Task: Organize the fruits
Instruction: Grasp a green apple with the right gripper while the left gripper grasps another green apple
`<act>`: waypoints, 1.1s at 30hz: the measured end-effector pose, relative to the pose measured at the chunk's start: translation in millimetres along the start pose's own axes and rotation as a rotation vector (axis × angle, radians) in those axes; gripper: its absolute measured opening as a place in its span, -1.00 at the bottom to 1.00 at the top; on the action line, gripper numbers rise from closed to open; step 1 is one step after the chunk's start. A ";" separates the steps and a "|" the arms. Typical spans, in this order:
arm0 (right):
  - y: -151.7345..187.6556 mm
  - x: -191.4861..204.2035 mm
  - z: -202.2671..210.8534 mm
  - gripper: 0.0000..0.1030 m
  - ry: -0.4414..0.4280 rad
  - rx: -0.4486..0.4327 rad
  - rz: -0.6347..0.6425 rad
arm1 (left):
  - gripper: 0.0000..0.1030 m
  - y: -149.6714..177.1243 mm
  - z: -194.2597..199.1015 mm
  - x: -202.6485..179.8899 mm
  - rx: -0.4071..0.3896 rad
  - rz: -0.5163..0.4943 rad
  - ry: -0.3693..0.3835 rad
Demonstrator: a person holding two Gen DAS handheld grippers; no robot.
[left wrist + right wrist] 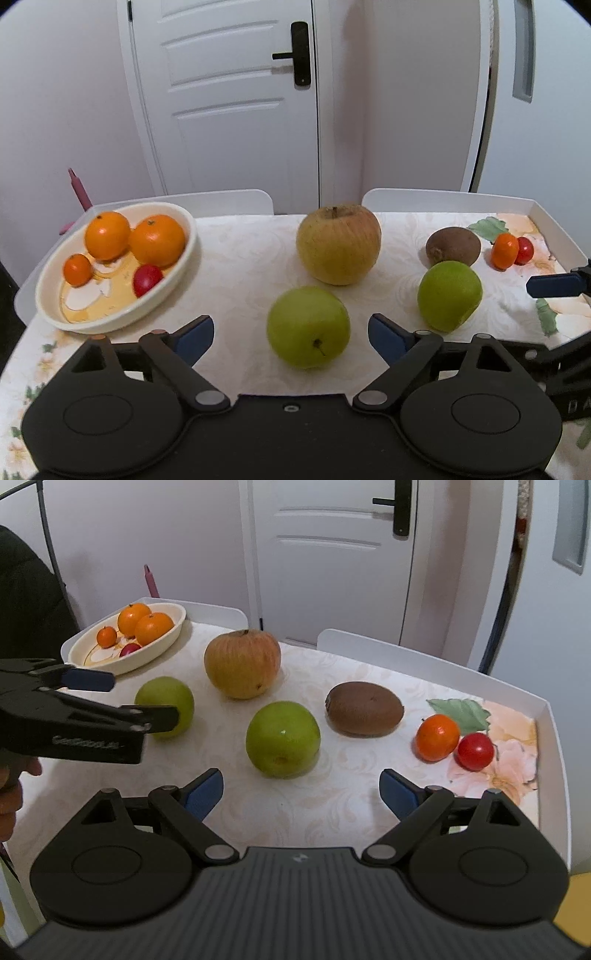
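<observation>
Both my tongs, left (291, 332) and right (301, 788), gape empty; the near green apple (308, 326) sits loose on the surface (236, 258), so an off-centre pinch could roll it away.

- The left gripper (291, 334) sits at six o'clock, jaws spread wide, pads touching nothing.
- A green apple (308, 327) lies between the blue fingertips (195, 334), apart from both, stem toward the camera.
- A yellow-red apple (338, 244) stands at the centre.
- At three o'clock lies a second green apple (449, 295), a kiwi (453, 246) just behind it.
- Farther toward three o'clock, a small orange fruit (505, 250) touches a cherry tomato (525, 250).
- At nine o'clock a cream bowl (177, 295) holds three orange fruits and one red one.
- A blue tip of the right gripper (554, 285) enters at three o'clock.
</observation>
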State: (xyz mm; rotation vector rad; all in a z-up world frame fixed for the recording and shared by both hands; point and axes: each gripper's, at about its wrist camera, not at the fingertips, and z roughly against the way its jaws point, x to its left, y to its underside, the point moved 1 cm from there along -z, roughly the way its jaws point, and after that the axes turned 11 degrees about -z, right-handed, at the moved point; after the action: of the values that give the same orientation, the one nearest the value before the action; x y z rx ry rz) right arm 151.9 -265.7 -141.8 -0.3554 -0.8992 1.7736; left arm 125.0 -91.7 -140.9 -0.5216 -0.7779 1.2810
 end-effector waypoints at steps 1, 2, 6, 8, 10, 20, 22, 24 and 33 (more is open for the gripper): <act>0.5 -0.2 -1.8 1.00 -0.007 0.002 0.001 | 0.76 0.2 -3.1 -1.5 0.002 0.001 0.001; 1.0 -0.6 -3.8 1.00 -0.013 0.004 0.001 | 0.70 -0.1 -5.6 -3.3 0.007 0.000 0.000; 1.6 0.0 -11.2 0.90 -0.032 0.007 0.006 | 0.56 0.6 -15.5 -5.4 0.023 0.006 -0.003; 1.2 0.6 -14.5 0.86 -0.039 0.010 0.008 | 0.37 0.5 -19.8 -5.2 0.028 0.014 0.002; 0.3 1.5 -17.1 0.82 -0.044 0.011 0.008 | 0.17 1.1 -22.9 -5.4 0.027 0.020 0.022; -5.2 8.9 -30.7 0.60 -0.064 0.015 0.015 | 0.17 4.2 -18.5 -6.6 0.019 -0.004 0.032; -6.8 9.4 -32.5 0.57 -0.063 0.012 0.017 | 0.17 4.8 -17.9 -7.3 0.018 -0.018 0.028; -8.2 9.3 -34.0 0.56 -0.059 0.009 0.015 | 0.17 5.4 -17.3 -7.1 0.019 -0.021 0.027; -14.9 10.5 -36.8 0.41 -0.048 -0.002 0.018 | 0.17 8.9 -13.1 0.0 0.023 -0.015 0.023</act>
State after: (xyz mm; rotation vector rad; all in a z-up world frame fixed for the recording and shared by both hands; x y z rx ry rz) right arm 180.8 -239.1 -153.9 -0.3238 -0.9343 1.8044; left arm 129.2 -88.7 -155.9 -0.5098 -0.7460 1.2669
